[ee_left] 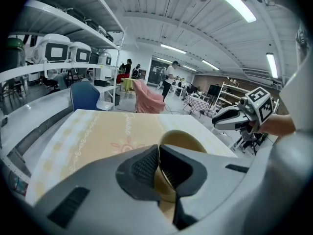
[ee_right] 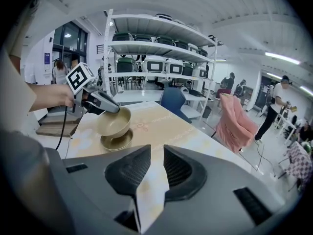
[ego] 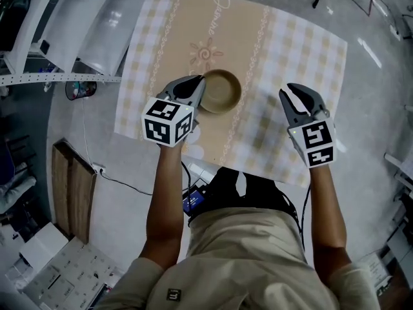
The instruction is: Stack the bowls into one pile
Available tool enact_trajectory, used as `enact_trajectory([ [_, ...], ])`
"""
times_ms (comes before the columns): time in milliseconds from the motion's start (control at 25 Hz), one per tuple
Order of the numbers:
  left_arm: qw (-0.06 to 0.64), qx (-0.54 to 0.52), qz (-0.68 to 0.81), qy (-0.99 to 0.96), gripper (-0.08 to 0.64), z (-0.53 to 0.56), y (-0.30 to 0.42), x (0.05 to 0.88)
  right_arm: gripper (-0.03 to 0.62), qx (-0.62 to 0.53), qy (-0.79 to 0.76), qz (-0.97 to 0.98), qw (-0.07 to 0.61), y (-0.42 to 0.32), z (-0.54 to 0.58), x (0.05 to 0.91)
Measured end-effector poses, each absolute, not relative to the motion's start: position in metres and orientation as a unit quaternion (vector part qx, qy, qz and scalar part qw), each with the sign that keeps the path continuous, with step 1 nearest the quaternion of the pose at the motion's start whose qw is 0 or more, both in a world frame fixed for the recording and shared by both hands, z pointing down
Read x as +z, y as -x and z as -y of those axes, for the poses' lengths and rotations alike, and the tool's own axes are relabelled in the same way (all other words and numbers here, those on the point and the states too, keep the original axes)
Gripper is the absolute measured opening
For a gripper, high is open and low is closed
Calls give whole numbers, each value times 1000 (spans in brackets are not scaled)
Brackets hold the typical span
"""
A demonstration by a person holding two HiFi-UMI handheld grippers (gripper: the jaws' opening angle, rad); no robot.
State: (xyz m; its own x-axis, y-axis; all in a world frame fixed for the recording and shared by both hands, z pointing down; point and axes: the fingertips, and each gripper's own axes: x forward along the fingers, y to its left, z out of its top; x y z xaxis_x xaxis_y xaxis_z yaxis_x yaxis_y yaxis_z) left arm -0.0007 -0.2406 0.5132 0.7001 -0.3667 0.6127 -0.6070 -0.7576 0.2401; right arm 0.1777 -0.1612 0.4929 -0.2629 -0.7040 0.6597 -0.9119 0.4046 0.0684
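Tan bowl (ego: 221,90) is clamped by its rim in the left tongs (ego: 195,88) over a second bowl (ee_right: 116,142); right tongs (ego: 298,99), at three o'clock, are held apart, empty.

Counter (ego: 324,99) under a yellow checked cloth (ego: 169,39)
Sun picture (ego: 205,52) on the cloth, one tan bowl (ee_right: 116,142) sitting flat near it.

Head view looks steeply down; both gripper views face across the shared table (ego: 290,44).

Grey floor (ego: 129,212), white shelving (ee_right: 156,48), blue chair (ee_right: 172,99), strip lights (ee_left: 230,1)
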Motion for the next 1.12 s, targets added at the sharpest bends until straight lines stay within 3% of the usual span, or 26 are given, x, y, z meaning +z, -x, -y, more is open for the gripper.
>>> enact_trajectory([
  [1120, 195, 347, 280, -874, 18, 239, -5, 580, 81, 190, -509, 777, 319, -190, 157, 528],
])
